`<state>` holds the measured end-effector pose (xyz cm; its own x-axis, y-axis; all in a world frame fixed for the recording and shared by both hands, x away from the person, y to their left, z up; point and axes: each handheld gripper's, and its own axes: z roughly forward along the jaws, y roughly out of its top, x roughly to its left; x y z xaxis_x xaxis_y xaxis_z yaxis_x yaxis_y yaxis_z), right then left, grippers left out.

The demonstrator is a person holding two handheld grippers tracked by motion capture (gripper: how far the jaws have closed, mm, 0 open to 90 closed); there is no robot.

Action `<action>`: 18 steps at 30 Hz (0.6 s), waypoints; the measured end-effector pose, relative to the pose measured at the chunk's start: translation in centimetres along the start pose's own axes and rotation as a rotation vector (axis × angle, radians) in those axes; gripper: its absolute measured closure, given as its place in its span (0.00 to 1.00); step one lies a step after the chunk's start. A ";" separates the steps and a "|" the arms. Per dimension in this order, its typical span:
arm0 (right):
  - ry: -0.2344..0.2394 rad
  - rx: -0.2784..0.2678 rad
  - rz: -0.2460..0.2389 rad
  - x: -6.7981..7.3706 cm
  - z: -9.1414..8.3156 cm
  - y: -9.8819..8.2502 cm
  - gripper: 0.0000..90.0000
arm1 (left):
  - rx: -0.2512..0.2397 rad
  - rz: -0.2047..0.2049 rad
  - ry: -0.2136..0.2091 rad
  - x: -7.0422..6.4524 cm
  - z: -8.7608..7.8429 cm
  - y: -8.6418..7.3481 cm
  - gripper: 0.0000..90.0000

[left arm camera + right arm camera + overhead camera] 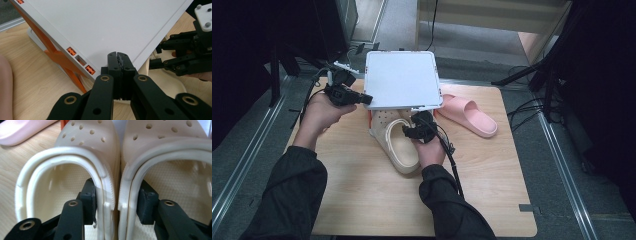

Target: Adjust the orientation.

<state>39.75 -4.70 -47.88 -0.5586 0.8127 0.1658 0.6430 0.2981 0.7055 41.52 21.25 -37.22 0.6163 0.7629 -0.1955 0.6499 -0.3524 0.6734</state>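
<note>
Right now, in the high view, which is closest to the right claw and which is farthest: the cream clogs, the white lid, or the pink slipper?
1. Cream clogs: at the right claw.
2. White lid: just above.
3. Pink slipper: farthest, off to the right.

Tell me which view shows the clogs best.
Right gripper view: both clogs sit side by side up close, and the right gripper has one finger inside each. The high view shows one clog small, partly under the white lid. The left gripper view catches a cream sliver.
</note>
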 end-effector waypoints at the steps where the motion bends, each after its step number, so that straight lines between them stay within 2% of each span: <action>1: 0.000 0.000 0.000 0.0 0.0 0.0 0.64 | 0.000 0.000 0.000 0.0 0.0 0.0 0.99; 8: 0.025 -0.018 0.004 -0.3 -1.6 -0.2 0.62 | 0.000 0.000 0.004 -0.1 0.0 0.0 0.99; 10: 0.032 -0.027 -0.009 -0.4 -2.8 -0.5 0.65 | 0.001 -0.001 0.005 -0.1 0.0 0.0 0.99; 11: 0.032 -0.027 -0.009 -0.4 -2.8 -0.5 0.65 | 0.001 -0.001 0.005 -0.1 0.0 0.0 0.99; 15: 0.060 -0.038 -0.036 -0.3 -4.8 -1.8 0.84 | 0.001 -0.003 0.005 -0.1 0.0 0.0 0.99; 17: 0.064 -0.040 -0.041 -0.2 -5.2 -2.2 0.86 | 0.001 -0.002 0.006 -0.1 0.0 0.0 0.99; 18: 0.078 -0.044 -0.052 -0.1 -5.9 -3.0 0.92 | 0.002 -0.002 0.007 -0.1 0.0 0.0 0.99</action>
<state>34.82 -8.65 -45.91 -0.6310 0.7546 0.1798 0.5894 0.3157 0.7436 41.49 21.14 -37.19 0.6117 0.7674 -0.1921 0.6524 -0.3520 0.6712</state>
